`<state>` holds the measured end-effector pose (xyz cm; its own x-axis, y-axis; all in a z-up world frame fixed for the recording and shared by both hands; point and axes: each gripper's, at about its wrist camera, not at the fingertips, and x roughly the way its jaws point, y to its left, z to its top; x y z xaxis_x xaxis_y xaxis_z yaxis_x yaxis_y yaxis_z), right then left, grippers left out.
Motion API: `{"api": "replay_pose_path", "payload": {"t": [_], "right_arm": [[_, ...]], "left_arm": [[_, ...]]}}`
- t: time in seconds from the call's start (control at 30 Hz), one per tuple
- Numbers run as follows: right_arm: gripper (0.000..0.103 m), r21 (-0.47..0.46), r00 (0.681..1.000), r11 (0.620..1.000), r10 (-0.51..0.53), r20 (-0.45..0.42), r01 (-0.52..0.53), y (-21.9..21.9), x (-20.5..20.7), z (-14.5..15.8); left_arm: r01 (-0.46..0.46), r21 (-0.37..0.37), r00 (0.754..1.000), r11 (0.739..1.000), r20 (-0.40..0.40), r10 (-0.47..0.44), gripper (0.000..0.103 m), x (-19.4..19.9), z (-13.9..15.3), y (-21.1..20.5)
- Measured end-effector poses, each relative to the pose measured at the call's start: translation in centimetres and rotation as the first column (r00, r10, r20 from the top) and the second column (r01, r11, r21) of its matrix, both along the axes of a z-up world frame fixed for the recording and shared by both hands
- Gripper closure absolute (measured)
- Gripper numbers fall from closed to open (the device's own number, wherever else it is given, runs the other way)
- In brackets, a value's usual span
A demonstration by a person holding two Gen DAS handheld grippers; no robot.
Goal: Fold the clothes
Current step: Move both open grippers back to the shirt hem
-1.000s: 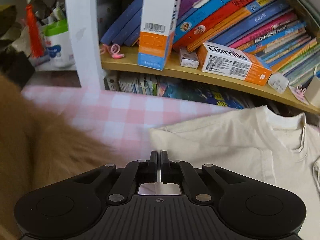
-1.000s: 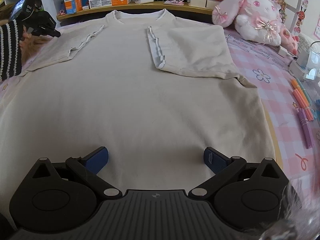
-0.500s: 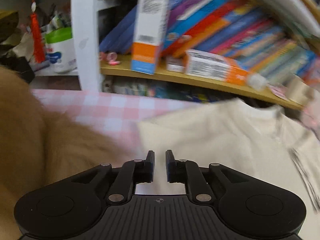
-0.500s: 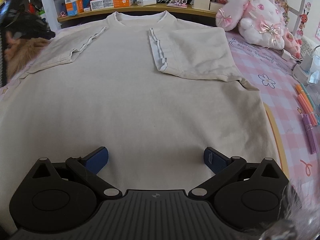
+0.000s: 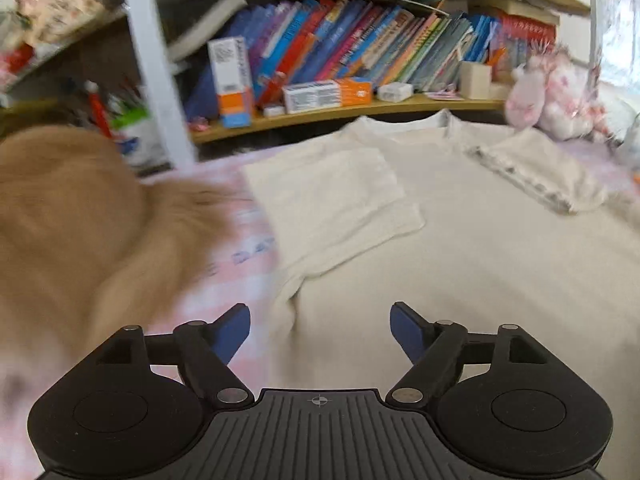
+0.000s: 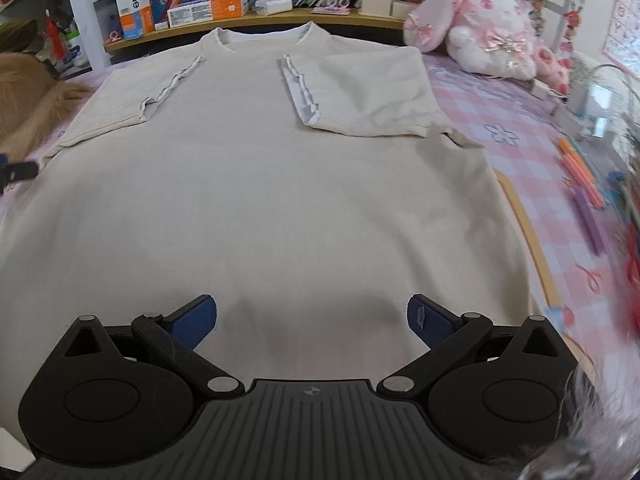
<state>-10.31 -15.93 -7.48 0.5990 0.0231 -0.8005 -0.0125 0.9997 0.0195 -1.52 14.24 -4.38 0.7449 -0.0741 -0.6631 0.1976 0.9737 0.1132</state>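
**Cream shirt flat on the pink checked cloth, both sleeves turned in**

The cream T-shirt (image 6: 272,184) lies spread face-up in front of me, neck toward the bookshelf (image 6: 256,24), and it covers most of the surface. Its two short sleeves are folded in over the chest, their hems running down either side of the collar.

At the shirt's left edge a mass of tan fur (image 5: 68,232) crowds the fabric and lies just beside the folded left sleeve. To the right, near the shoulder, sits a pink plush rabbit (image 6: 480,36), and further down that side lie orange and purple pens (image 6: 580,176), well clear of the shirt.

Underneath is a pink checked cloth (image 6: 516,160). The wooden shelf behind holds leaning books and toothpaste boxes.

My left gripper (image 5: 320,332) hangs over the shirt's left side, its jaws opening, nothing between them. My right gripper (image 6: 312,320) hovers above the lower part of the shirt with its blue pads (image 6: 430,322) wide apart, gripping nothing.
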Motion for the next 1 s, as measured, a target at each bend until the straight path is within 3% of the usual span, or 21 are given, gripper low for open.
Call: {"api": "replay_pose_path", "payload": {"t": [0.1, 0.43, 0.67, 0.9, 1.0], "right_arm": [[0.0, 0.001, 1.0, 1.0, -0.015, 0.007, 0.015, 0.1, -1.9, 0.3], [0.0, 0.011, 0.998, 1.0, -0.027, 0.054, 0.026, -1.5, -5.1, 1.5], [0.0, 0.014, 0.997, 1.0, 0.002, 0.078, -0.003, -3.9, -7.0, 2.6], [0.0, 0.053, 0.994, 0.998, -0.02, 0.104, 0.015, -6.9, -9.4, 2.8], [0.0, 0.069, 0.993, 0.997, -0.024, 0.112, 0.016, -7.7, -10.6, 2.7]], "left_arm": [[-0.026, -0.048, 1.0, 0.998, -0.012, 0.026, 0.021, -1.4, 0.1, 0.2], [-0.044, -0.091, 0.998, 0.995, -0.05, 0.04, 0.015, -6.8, 0.8, -1.6], [0.111, 0.011, 0.993, 0.994, -0.031, -0.111, 0.014, -8.9, 1.5, -5.4], [0.053, -0.01, 0.999, 0.999, -0.001, -0.053, 0.014, -11.5, 2.2, -8.4], [0.053, 0.014, 0.998, 0.998, 0.018, -0.053, 0.014, -13.1, 2.2, -9.6]]}}
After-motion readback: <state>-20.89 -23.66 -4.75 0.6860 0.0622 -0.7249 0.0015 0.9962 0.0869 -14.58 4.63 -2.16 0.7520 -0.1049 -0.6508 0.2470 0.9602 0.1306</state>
